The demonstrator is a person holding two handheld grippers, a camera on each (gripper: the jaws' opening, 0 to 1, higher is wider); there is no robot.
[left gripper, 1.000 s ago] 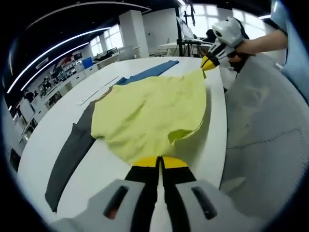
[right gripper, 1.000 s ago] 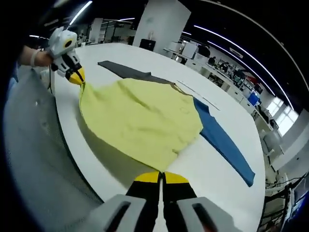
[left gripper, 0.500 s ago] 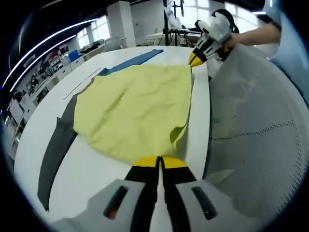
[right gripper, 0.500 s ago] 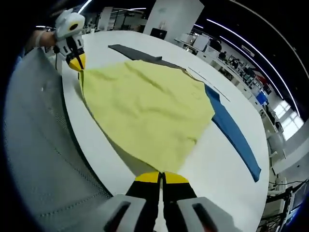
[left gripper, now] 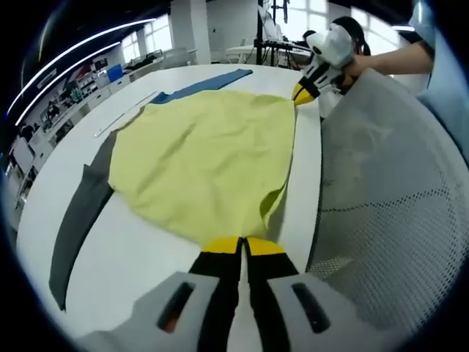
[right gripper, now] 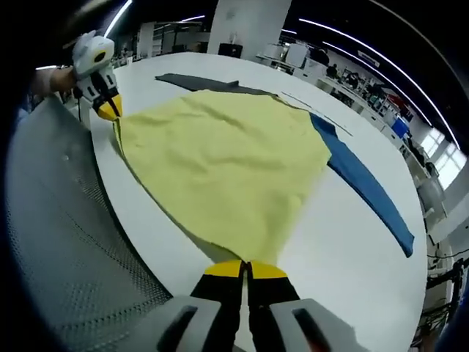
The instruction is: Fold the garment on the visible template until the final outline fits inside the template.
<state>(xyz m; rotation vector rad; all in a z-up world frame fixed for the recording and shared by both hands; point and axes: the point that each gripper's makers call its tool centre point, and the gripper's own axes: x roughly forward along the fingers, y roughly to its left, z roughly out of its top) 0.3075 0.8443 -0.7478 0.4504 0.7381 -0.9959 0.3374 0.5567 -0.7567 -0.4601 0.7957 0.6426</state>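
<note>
A pale yellow garment (left gripper: 205, 158) lies spread on the white table, stretched between my two grippers. My left gripper (left gripper: 242, 246) is shut on its near corner; that corner curls up beside the jaws. In the right gripper view my right gripper (right gripper: 245, 270) is shut on the garment's (right gripper: 231, 165) other near corner. Each gripper appears in the other's view: the right gripper (left gripper: 304, 92) at the far corner held by a hand, the left gripper (right gripper: 108, 111) likewise. A dark grey strip (left gripper: 80, 213) and a blue strip (left gripper: 209, 82) lie partly under the garment's far edge.
The white table's (left gripper: 139, 257) edge runs close to both grippers. A grey mesh surface (left gripper: 381, 205) fills the space beside the table edge, also the grey mesh (right gripper: 58, 242). A thin white strip (left gripper: 124, 117) lies beyond the garment. Desks and a pillar (right gripper: 245, 29) stand farther off.
The garment has been pulled flatter and wider across the table between the two grippers. Both cameras shifted slightly; both grips stay as before.
</note>
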